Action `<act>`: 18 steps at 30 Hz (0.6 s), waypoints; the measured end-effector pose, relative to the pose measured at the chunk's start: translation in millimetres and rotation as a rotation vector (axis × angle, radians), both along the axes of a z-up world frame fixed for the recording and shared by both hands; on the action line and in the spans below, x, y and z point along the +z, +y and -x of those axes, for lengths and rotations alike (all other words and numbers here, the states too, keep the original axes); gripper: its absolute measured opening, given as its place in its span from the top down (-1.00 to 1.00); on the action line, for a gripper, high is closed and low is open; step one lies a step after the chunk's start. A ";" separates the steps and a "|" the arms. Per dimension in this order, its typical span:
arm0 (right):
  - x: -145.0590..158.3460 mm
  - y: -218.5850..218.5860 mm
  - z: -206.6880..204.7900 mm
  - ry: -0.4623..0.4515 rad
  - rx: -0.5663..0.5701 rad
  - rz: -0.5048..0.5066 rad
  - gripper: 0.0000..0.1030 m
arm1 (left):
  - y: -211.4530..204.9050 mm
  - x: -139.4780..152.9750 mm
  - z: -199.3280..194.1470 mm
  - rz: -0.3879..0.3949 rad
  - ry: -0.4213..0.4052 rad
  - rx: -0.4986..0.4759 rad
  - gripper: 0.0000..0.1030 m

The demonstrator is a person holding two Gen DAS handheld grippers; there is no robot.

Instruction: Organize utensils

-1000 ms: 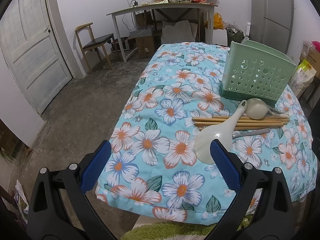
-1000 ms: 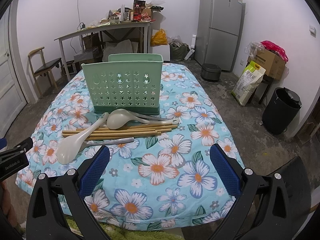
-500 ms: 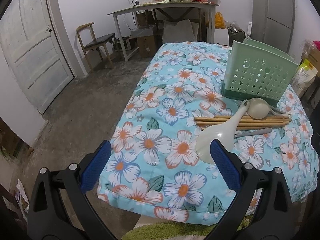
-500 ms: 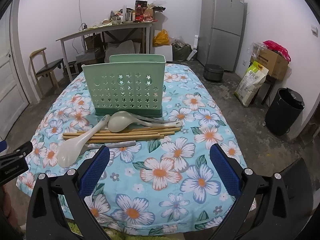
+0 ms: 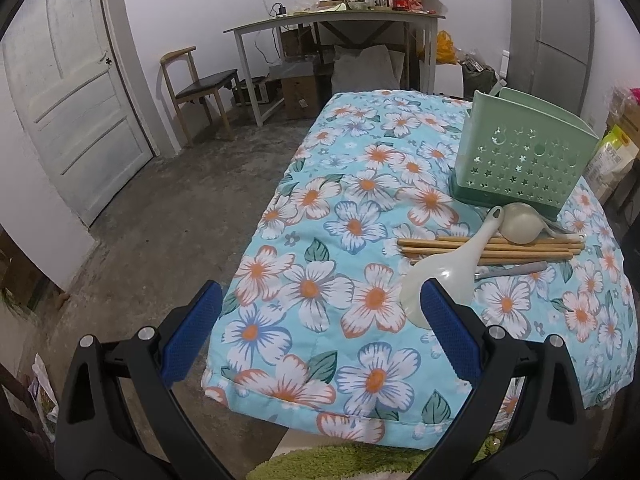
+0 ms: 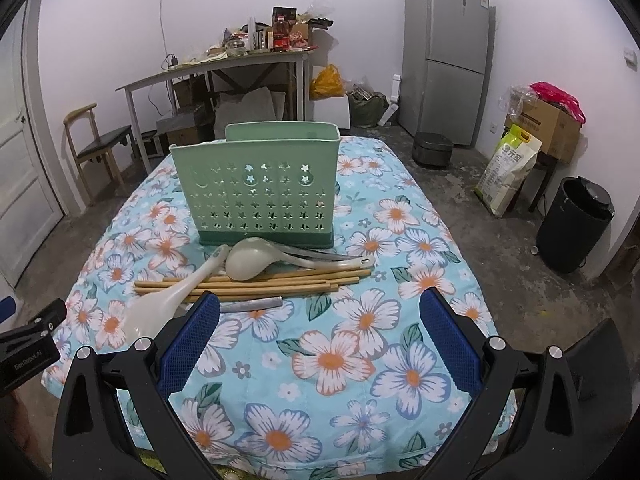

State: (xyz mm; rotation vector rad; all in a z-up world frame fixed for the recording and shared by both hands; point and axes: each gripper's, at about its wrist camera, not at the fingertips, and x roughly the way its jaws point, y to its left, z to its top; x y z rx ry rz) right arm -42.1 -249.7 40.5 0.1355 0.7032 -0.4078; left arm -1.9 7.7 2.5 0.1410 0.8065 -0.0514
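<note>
Left wrist view: door (image 5: 76, 92) far left, chair (image 5: 200, 88) next, desk (image 5: 332, 24) at the back, fridge (image 5: 560, 28) at the right.
Left gripper (image 5: 320, 332): fingers spread wide, nothing between them; it hangs over the near left corner of the cloth (image 5: 352, 184), touching nothing.
Left pad (image 5: 192, 332): over the cloth's edge, with bare floor behind it.
Right pad (image 5: 450, 332): in front of the white spoon's bowl, covering its near rim.
White spoon (image 5: 444, 268): lies on the cloth, bowl toward the gripper, handle angled up across the chopsticks.
Chopsticks (image 5: 492, 246): a bundle lying flat, running left to right, just in front of the rack.
Grey spoon (image 5: 520, 224): bowl down on the chopsticks, against the rack's base.
Metal handle (image 5: 516, 270): flat on the cloth, just nearer than the chopsticks; what utensil it is, I cannot tell.
Rack (image 5: 524, 160): green, star holes, upright at the right side of the cloth.
Right wrist view: left gripper body at the far left edge, rack (image 6: 256, 184) in the middle, fridge (image 6: 448, 56), sack (image 6: 508, 172) and bin (image 6: 572, 224) to the right.
Right gripper (image 6: 320, 334): fingers wide apart, empty, above the near middle of the cloth (image 6: 400, 216).
Utensils here: white spoon (image 6: 168, 304), chopsticks (image 6: 280, 280), grey spoon (image 6: 256, 262) and metal handle (image 6: 252, 304) all lie between the rack and the gripper; the left pad (image 6: 188, 344) overlaps the metal handle's near end.
</note>
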 end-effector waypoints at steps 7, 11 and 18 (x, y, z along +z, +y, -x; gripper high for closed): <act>0.9 6.1 -2.1 -0.008 0.018 0.025 -0.90 | 2.1 -0.7 -0.4 -0.013 -0.006 0.012 -0.86; 3.3 7.9 -3.4 -0.019 0.027 0.042 -0.90 | 0.9 -1.5 -0.9 -0.024 -0.011 0.008 -0.86; 5.7 11.2 -4.0 -0.040 0.040 0.083 -0.90 | 0.6 -3.9 -2.5 -0.006 -0.026 -0.008 -0.86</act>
